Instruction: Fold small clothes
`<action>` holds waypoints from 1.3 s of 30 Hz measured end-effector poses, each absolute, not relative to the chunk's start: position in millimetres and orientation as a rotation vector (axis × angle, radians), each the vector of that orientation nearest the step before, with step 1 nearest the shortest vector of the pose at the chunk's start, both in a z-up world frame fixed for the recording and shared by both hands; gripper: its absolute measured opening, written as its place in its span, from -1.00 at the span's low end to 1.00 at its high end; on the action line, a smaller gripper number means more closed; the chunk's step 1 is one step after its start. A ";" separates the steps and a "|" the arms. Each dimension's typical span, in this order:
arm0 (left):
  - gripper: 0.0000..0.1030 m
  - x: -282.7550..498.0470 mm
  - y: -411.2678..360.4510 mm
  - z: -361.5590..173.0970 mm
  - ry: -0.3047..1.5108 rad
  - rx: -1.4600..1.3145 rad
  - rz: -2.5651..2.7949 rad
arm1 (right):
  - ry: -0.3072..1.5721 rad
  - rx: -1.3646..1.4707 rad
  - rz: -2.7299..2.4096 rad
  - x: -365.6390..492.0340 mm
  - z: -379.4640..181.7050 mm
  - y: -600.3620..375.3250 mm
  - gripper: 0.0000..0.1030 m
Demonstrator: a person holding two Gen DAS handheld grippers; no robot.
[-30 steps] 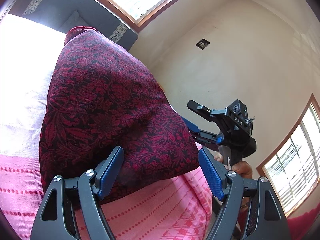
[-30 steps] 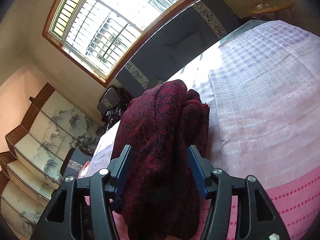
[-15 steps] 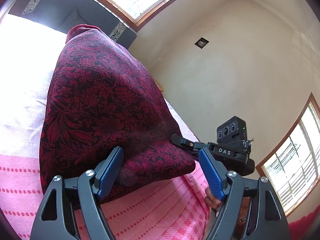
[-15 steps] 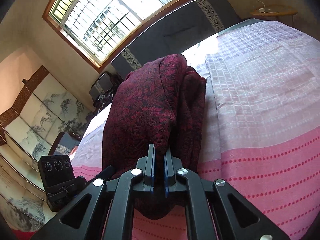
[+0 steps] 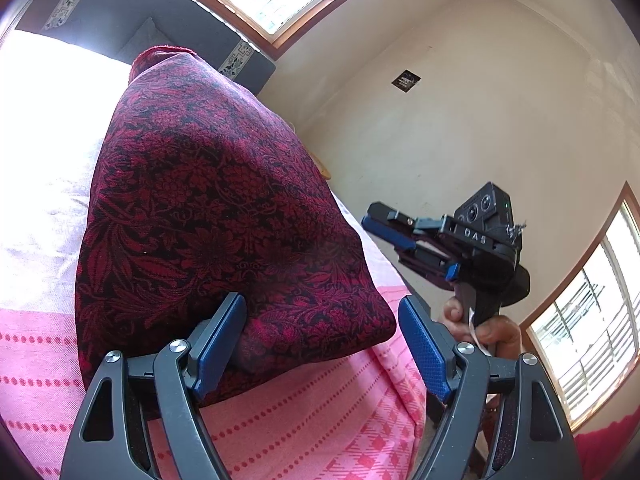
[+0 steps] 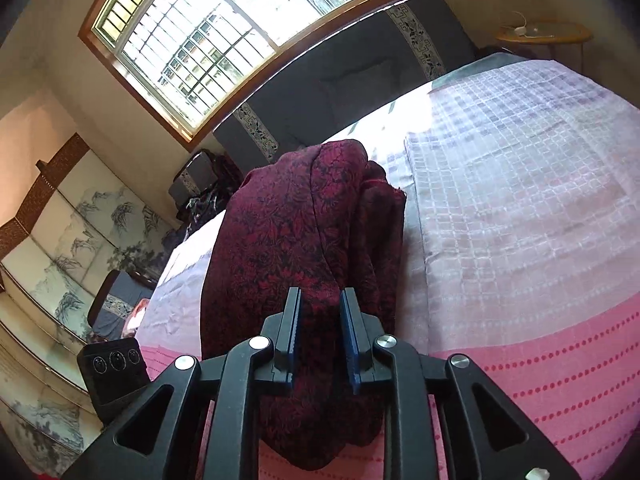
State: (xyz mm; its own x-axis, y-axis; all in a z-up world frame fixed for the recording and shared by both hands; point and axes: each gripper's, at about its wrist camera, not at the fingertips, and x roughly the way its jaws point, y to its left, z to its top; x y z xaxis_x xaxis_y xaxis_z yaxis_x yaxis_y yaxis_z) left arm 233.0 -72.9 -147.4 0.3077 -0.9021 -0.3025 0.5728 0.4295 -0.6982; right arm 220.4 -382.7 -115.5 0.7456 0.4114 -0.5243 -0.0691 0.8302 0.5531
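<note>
A dark red floral garment (image 5: 208, 216) lies folded in a thick bundle on the bed; it also shows in the right wrist view (image 6: 304, 248). My left gripper (image 5: 320, 344) is open, its blue pads either side of the bundle's near end, not pressing it. My right gripper (image 6: 320, 332) is partly open with a narrow gap between its pads, above the bundle's near end and gripping nothing. In the left wrist view the right gripper (image 5: 390, 232) is held in the air to the right of the bundle, clear of the cloth.
The bed has a pink dotted cover (image 5: 304, 420) near me and a pale lilac checked sheet (image 6: 520, 200) beyond. A dark headboard (image 6: 360, 68) and window stand behind. A small round side table (image 6: 544, 34) is at the far right.
My right gripper was shut on the garment's near edge half a second ago; it has now opened a little, let go and pulled back to the right. My left gripper stayed open in place.
</note>
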 end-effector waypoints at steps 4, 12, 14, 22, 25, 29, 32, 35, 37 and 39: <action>0.56 231.6 -75.9 -144.5 0.744 -0.515 -1.038 | 0.639 0.405 0.316 263.2 -81.4 -359.9 -0.62; 0.57 230.2 -75.9 -144.0 0.744 -0.509 -1.039 | 0.847 0.188 0.196 325.6 -143.8 -340.5 -0.72; 0.59 229.7 -77.7 -142.7 0.744 -0.501 -1.044 | 0.855 0.169 0.171 320.9 -158.6 -345.0 -0.74; 0.61 228.3 -81.1 -141.7 0.746 -0.488 -1.045 | 0.793 0.156 0.171 310.0 -153.7 -349.4 -0.70; 0.62 227.4 -80.9 -141.1 0.746 -0.490 -1.042 | 0.700 0.192 0.171 278.2 -128.9 -351.6 -0.57; 0.62 226.9 -81.2 -140.4 0.745 -0.490 -1.042 | 0.667 0.175 0.257 221.1 -114.6 -334.4 -0.57; 0.62 226.6 -81.1 -140.0 0.746 -0.489 -1.041 | 0.719 0.036 0.256 190.2 -130.6 -308.9 -0.58; 0.62 226.7 -80.1 -139.3 0.744 -0.491 -1.037 | 0.786 -0.116 0.172 177.2 -163.4 -295.9 -0.63; 0.62 225.6 -80.3 -137.7 0.743 -0.477 -1.023 | 0.761 -0.113 0.165 172.0 -174.6 -299.4 -0.65; 0.62 218.7 -82.6 -132.2 0.733 -0.415 -0.974 | 0.753 -0.080 0.173 173.3 -175.8 -304.9 -0.66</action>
